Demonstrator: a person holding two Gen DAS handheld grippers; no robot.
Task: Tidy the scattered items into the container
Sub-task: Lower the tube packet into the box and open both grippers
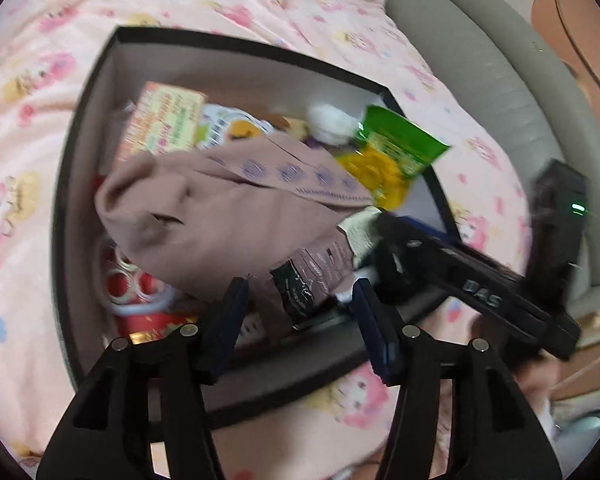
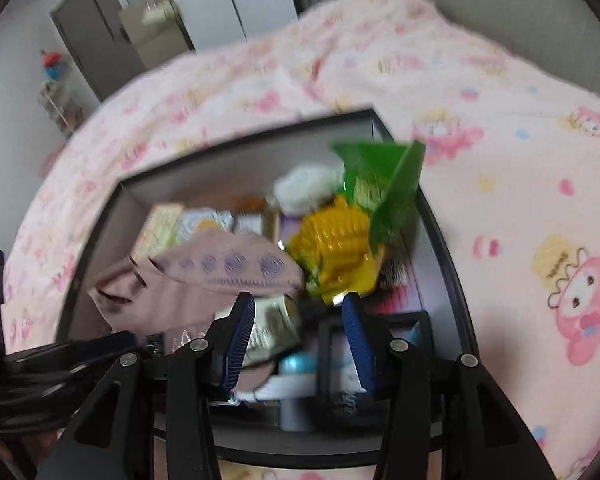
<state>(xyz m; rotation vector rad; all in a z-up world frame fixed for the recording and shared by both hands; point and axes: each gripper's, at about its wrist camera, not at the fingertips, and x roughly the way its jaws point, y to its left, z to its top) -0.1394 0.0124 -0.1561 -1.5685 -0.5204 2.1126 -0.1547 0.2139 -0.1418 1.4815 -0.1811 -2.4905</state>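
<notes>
The left gripper [image 1: 300, 304] was held spread wide over the black-rimmed cardboard box [image 1: 80, 128], pinching nothing. The right gripper [image 2: 298, 320] was spread too. A folded dusty-pink cloth [image 1: 220, 208] lay on top inside, beside a green snack bag with yellow pieces [image 1: 392, 152]. A pink cartoon blanket [image 2: 520, 200] was spread underneath.

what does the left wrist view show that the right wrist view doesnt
Only the left wrist view shows the red packet with white rings in the box's near-left corner, the grey padded edge beside the bedding, and the right hand-held gripper reaching into the box from the right.

Only the right wrist view shows the grey doors and shelf beyond the bed, and a pale blue bottle near the box's front.

Both show the black box, the mauve cloth, the green snack bag, the white fluffy item and the pink cartoon bedding.
</notes>
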